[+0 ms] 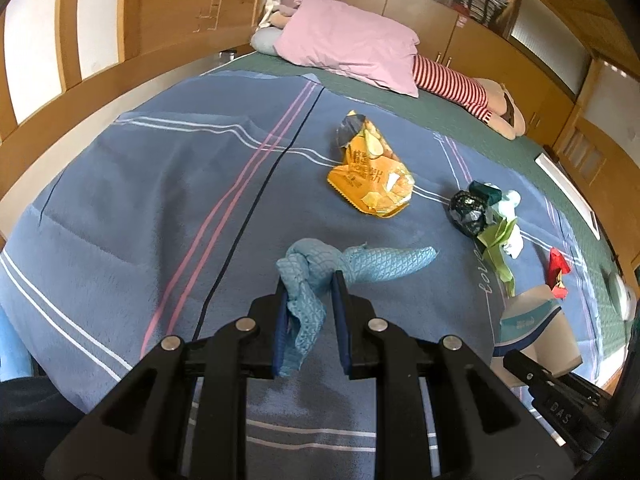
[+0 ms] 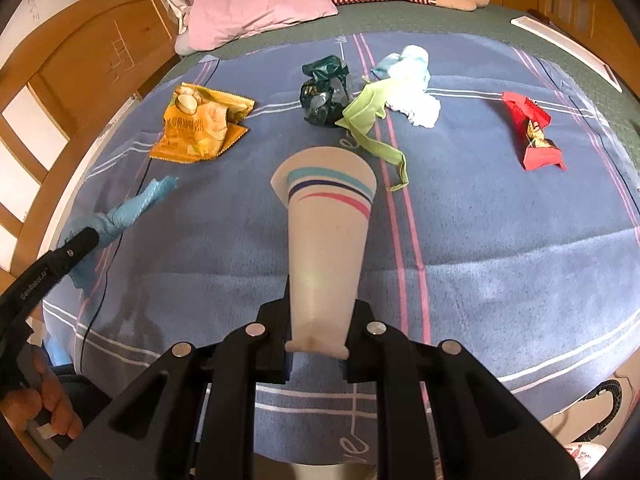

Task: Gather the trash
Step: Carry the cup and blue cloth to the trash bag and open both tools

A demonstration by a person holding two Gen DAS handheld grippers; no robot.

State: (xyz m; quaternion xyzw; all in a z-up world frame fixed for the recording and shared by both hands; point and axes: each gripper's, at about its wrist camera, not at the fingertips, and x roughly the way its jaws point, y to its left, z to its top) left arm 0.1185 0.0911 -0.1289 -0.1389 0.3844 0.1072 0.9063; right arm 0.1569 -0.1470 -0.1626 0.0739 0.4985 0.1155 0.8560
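Mid-collection, both claws loaded. Left claw (image 1: 311, 280) is clenched on a knotted blue plastic bag (image 1: 320, 268); the bag's tail trails forward-right of the tips onto the blanket (image 1: 120, 200). Right claw (image 2: 318, 316) is clamped on the base of a paper cup (image 2: 328, 232), which sticks straight out ahead of the jaws, mouth pointing away, over the bed.

Still lying loose on the blanket:
- orange snack packet (image 2: 200, 124), ahead-left of the right claw
- dark crumpled wrapper (image 2: 326, 92) and light green strip (image 2: 372, 120), straight ahead past the cup mouth, touching each other
- white/pale blue wad (image 2: 412, 84) just behind the green strip
- red wrapper (image 2: 532, 132), far ahead-right

No bin in either view. My read: next move needs somewhere to dump the two held items, or the bag opened so the cup goes in. Neither claw can pick up more until one lets go.
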